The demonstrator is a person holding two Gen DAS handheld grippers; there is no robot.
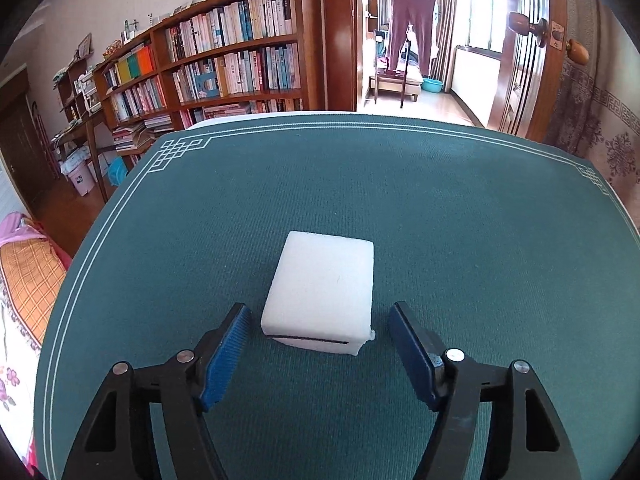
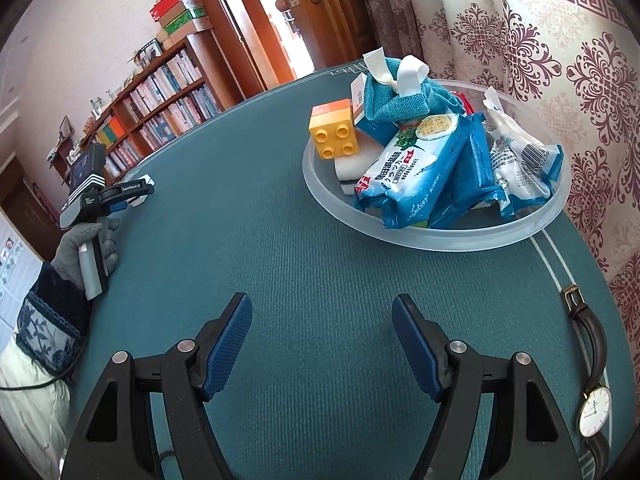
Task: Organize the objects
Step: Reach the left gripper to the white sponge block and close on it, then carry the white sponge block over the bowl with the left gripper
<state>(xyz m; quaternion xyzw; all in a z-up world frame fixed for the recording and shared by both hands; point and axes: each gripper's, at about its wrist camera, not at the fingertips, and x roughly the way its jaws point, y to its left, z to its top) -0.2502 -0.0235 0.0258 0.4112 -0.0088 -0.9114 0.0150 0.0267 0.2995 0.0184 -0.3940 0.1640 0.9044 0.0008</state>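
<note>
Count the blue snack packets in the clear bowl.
3 visible: a front packet leaning on the rim, a plain blue one behind it, a white-blue one rightmost. More may be hidden underneath.

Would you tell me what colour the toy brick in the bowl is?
The toy brick is yellow with an orange side, clearest in the right wrist view.

Both the left gripper (image 1: 320, 312) and the right gripper (image 2: 322, 308) point downward, jaws apart, a gloved hand (image 2: 86, 246) gripping the left one's handle.
</note>
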